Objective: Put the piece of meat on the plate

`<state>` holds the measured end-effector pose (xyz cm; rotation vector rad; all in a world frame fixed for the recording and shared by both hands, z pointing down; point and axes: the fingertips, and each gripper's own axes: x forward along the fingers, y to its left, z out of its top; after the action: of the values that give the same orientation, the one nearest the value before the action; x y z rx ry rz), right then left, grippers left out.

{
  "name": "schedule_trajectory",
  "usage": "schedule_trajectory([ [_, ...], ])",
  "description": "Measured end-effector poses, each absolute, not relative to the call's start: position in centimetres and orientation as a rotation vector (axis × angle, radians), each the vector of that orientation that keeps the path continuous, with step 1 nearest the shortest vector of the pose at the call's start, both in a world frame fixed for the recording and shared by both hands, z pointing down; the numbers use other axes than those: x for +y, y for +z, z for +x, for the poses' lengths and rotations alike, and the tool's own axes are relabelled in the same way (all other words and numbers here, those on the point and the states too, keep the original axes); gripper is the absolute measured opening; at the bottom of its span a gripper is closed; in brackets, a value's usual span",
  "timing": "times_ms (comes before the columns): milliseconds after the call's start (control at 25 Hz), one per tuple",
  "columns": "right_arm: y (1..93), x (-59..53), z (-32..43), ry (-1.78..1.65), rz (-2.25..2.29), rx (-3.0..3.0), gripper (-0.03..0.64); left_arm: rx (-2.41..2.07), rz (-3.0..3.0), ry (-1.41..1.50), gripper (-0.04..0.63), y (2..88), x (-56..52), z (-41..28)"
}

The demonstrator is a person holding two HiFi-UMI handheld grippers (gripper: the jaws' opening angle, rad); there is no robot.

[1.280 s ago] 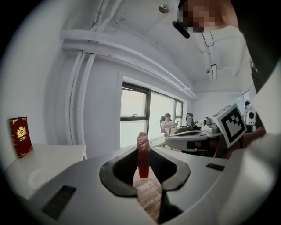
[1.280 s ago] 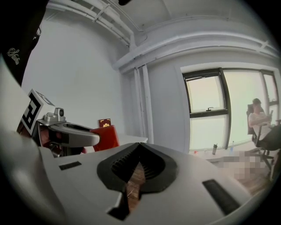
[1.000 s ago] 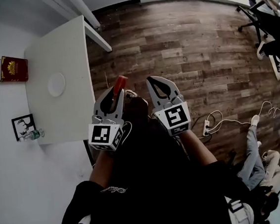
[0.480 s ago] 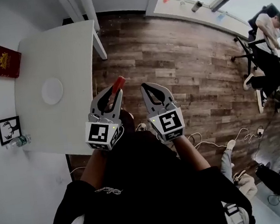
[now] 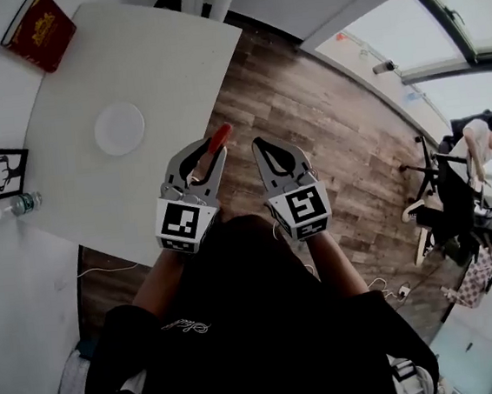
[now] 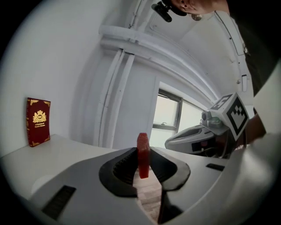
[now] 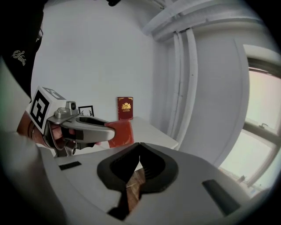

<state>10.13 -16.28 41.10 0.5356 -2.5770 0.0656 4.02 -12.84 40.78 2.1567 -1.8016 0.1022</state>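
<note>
A thin red piece of meat [image 5: 220, 137] stands upright between the pads of my left gripper [image 5: 209, 150], which is shut on it; its top pokes out past the tips. The left gripper view shows the meat [image 6: 142, 154] edge-on in the jaws. The white plate [image 5: 119, 128] lies bare on the white table [image 5: 80, 200], to the left of the left gripper and apart from it. My right gripper [image 5: 263, 146] hangs beside the left one with its jaws shut on nothing, tips touching [image 7: 139, 145]. In the right gripper view the meat [image 7: 120, 133] shows flat-on in the left gripper [image 7: 112, 129].
A red book [image 5: 39, 30] leans at the table's far corner by the wall. A framed picture [image 5: 2, 174] and a water bottle [image 5: 15, 205] sit along the table's left side. Wooden floor [image 5: 308, 124] lies to the right; people sit by chairs at far right.
Both grippers have travelled together toward the table, with the meat still in the left one. The table and plate now sit closer and larger in the head view.
</note>
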Motion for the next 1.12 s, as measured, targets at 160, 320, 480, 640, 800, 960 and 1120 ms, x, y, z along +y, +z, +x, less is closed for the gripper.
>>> schedule_trajectory([
  [160,41.2,-15.3,5.6,-0.106,0.229,-2.555,0.021,-1.914,2.047,0.083,0.085,41.4,-11.2,0.3],
  [320,42.9,-14.4,1.7,-0.329,-0.068,-2.45,0.029,-1.981,1.978,0.142,0.084,42.8,-8.5,-2.6],
  [480,44.9,-11.8,-3.2,-0.379,-0.513,-2.361,0.147,-2.091,1.795,0.144,0.084,44.4,-5.7,-6.0],
  [640,46.1,-8.5,-7.8,-0.504,-0.927,-2.268,0.146,-2.138,1.742,0.219,0.084,45.7,-4.1,-9.0],
  [800,46.4,-7.1,-10.6,-0.61,-1.236,-2.103,0.146,-2.173,1.707,0.397,0.084,46.1,-3.4,-11.3],
  [960,46.7,-5.9,-12.9,-0.679,-1.507,-1.97,0.146,-2.152,1.696,0.508,0.084,46.8,-4.3,-12.4],
  [1120,47.7,-5.4,-13.0,-0.767,-1.714,-1.878,0.12,-2.125,1.679,0.564,0.084,47.6,-5.6,-12.8],
])
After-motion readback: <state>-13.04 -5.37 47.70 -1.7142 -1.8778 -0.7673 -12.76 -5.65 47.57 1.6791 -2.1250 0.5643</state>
